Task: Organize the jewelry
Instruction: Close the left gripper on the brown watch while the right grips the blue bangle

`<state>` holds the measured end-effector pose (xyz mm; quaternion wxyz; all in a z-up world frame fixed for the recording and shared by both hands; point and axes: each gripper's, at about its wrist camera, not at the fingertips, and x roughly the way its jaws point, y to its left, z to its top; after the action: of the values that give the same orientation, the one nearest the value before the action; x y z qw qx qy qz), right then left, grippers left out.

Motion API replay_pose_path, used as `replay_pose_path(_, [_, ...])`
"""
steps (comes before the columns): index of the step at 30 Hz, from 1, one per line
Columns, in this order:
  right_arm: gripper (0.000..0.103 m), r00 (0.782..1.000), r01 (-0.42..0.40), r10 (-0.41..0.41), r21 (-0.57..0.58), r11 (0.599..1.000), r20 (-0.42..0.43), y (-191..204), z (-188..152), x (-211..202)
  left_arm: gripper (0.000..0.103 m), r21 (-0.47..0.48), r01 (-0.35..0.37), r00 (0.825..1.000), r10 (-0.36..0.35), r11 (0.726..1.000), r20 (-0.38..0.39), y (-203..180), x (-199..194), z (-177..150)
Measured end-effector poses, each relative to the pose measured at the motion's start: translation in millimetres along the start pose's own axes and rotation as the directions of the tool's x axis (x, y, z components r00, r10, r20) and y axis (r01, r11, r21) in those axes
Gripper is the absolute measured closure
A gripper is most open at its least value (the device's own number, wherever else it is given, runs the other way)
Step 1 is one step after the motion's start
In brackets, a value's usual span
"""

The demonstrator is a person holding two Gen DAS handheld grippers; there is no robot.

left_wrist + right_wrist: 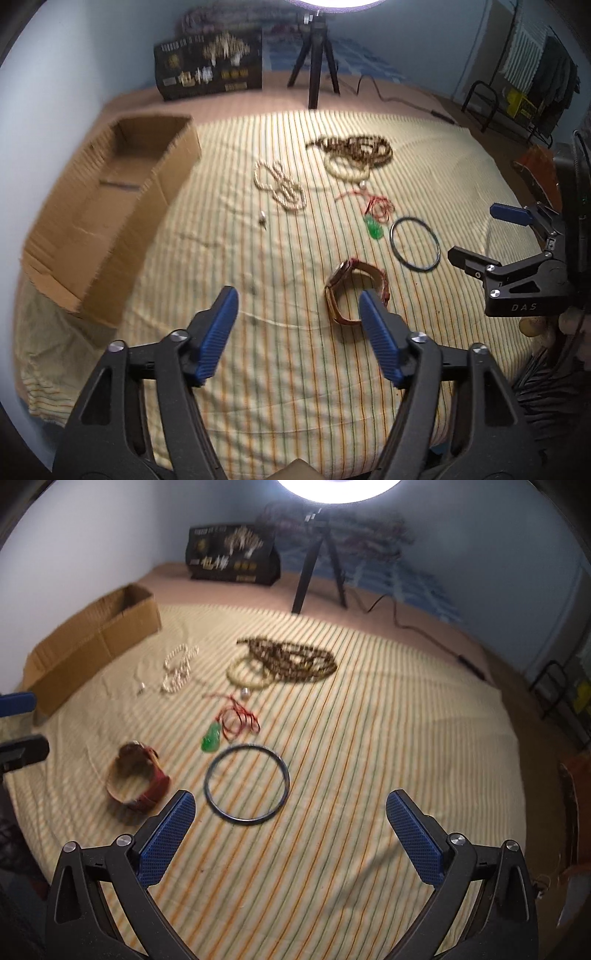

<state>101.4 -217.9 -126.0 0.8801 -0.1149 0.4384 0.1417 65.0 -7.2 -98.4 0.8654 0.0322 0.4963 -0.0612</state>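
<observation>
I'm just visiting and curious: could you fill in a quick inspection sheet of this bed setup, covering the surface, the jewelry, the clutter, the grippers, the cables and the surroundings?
Surface: striped sheet on a bed, rumpled.
Job's things: watch, dark bangle, green pendant on red cord, pearl strand, brown beads, pale bracelet, all on the sheet; cardboard box open, nothing seen inside.
Clutter: black printed box; small pale bits.
Grippers: left gripper open, near the watch; right gripper open, near the bangle; neither holds anything.
Cables: black cable running from the tripod.
Surroundings: lamp overhead, blue walls, clothes rack.
</observation>
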Motion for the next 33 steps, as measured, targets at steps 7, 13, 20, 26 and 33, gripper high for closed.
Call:
replay_pose_path(7, [0.0,0.998,-0.056,0.054,-0.037,0.998,-0.044,1.0,9.2,20.1,0.037,-0.071,0.103,0.988,-0.11,0.992,-0.111,-7.0,25.9,-3.7])
replay_pose_path(13, [0.0,0.994,-0.089,0.084,-0.063,0.994,-0.075,5.9,10.8,32.0,0.046,-0.104,0.111,0.981,-0.126,0.988,-0.15,-9.0,40.9,-1.6])
replay_pose_path(20, [0.005,0.984,-0.142,0.133,-0.069,0.987,-0.117,8.7,11.0,42.8,0.058,-0.145,0.119,0.971,-0.146,0.982,-0.188,-2.0,56.2,-2.7])
replay_pose_path(26, [0.015,0.978,-0.158,0.139,-0.113,0.981,-0.153,18.6,8.2,51.9,0.064,-0.138,0.117,0.97,-0.144,0.983,-0.198,-6.0,62.8,-4.3])
replay_pose_path(33, [0.024,0.976,-0.153,0.126,-0.147,0.977,-0.18,27.7,6.8,60.4,0.077,-0.125,0.105,0.973,-0.128,0.987,-0.192,-11.2,69.6,2.1])
